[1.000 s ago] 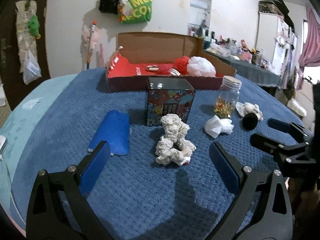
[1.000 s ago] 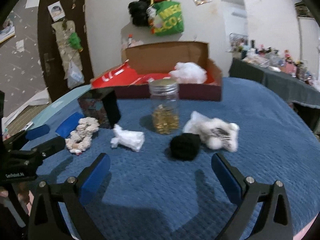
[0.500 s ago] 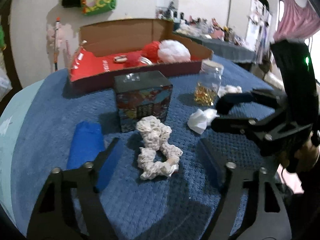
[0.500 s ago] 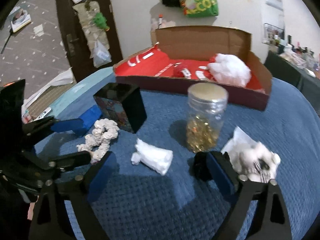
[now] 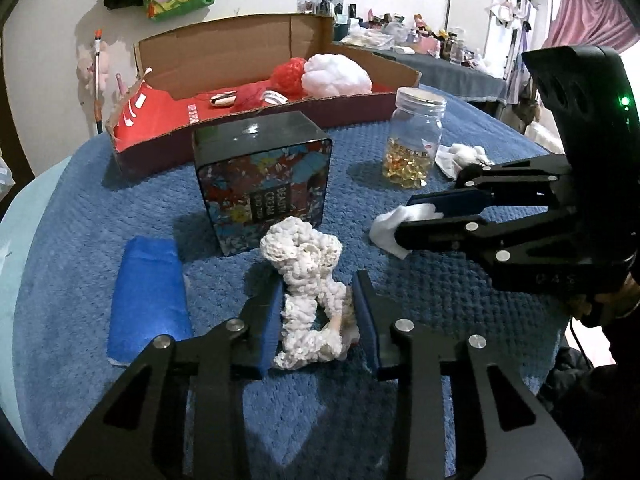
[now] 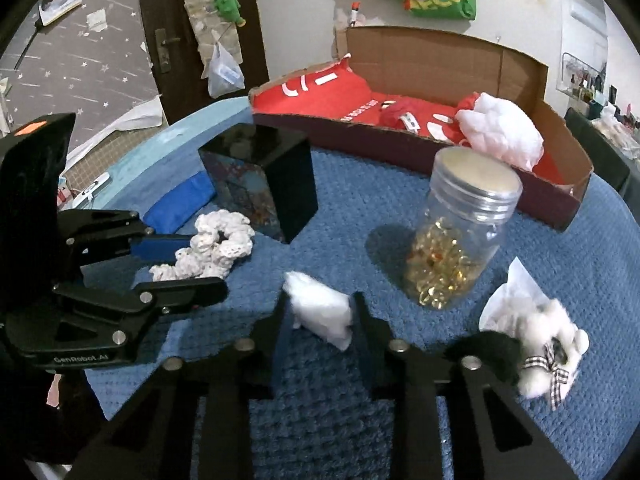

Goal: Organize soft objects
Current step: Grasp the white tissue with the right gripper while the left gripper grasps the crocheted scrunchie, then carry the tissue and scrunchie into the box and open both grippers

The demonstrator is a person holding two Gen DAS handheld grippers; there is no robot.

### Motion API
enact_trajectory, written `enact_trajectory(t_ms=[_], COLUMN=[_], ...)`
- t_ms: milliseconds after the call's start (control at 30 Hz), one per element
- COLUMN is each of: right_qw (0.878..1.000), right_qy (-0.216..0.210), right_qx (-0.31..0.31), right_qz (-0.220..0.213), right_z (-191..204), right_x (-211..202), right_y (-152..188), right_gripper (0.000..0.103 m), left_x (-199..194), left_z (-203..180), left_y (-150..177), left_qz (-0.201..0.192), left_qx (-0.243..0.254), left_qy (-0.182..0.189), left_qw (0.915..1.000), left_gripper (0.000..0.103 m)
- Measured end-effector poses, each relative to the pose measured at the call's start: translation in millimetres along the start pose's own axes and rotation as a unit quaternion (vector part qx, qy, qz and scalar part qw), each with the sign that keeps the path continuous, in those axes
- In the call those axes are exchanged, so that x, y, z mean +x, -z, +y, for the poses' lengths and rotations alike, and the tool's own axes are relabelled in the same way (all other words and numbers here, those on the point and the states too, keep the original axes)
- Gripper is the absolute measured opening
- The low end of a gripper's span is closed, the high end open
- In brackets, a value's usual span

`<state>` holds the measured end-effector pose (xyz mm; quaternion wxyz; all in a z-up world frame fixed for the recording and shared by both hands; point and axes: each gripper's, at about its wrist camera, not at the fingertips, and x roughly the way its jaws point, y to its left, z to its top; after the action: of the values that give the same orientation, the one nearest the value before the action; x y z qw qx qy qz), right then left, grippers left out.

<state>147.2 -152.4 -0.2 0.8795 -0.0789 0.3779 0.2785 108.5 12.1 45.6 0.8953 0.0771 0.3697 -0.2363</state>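
A white crocheted scrunchie [image 5: 304, 252] lies on the blue blanket [image 5: 320, 420]. My left gripper [image 5: 318, 292] is closing on it, and both blue pads press its lower loops. The right wrist view shows that gripper [image 6: 200, 266] at the left, around the scrunchie [image 6: 224, 236]. My right gripper [image 6: 320, 312] is closing on a small white cloth wad [image 6: 316, 300], pinched between its pads; the left wrist view shows this gripper [image 5: 404, 220] at the right, on the wad [image 5: 384, 228]. Behind stands an open cardboard box [image 5: 280, 40] with a red lining, holding a white fluffy ball [image 5: 336, 76] and a red soft item.
A patterned black tin [image 5: 260, 176] stands just behind the scrunchie, and a folded blue cloth [image 5: 148, 296] lies to its left. A glass jar [image 6: 460, 240] of golden capsules stands mid-table. A black pompom [image 6: 484, 352] and a white furry piece [image 6: 540, 332] with a checked bow lie at the right.
Both grippers went from wide open to closed, the left onto the scrunchie and the right onto the white wad. Both came forward, and the two grippers now stand close together.
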Motion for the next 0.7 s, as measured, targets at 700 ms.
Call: enact_trajectory(t_ms=[700], right_qw=[0.990], right_qy=[0.100], right_qx=[-0.100], right_qz=[-0.007], right_z=[35.0], right_x=[-25.5], right_y=[-14.3], right_gripper=[0.027], left_x=[-33.9], left_z=[26.4], left_y=[-6.7], left_qz=[0.032], left_qx=[-0.002], left_qy=[-0.031], left_qw=[0.9990], left_gripper=[0.031])
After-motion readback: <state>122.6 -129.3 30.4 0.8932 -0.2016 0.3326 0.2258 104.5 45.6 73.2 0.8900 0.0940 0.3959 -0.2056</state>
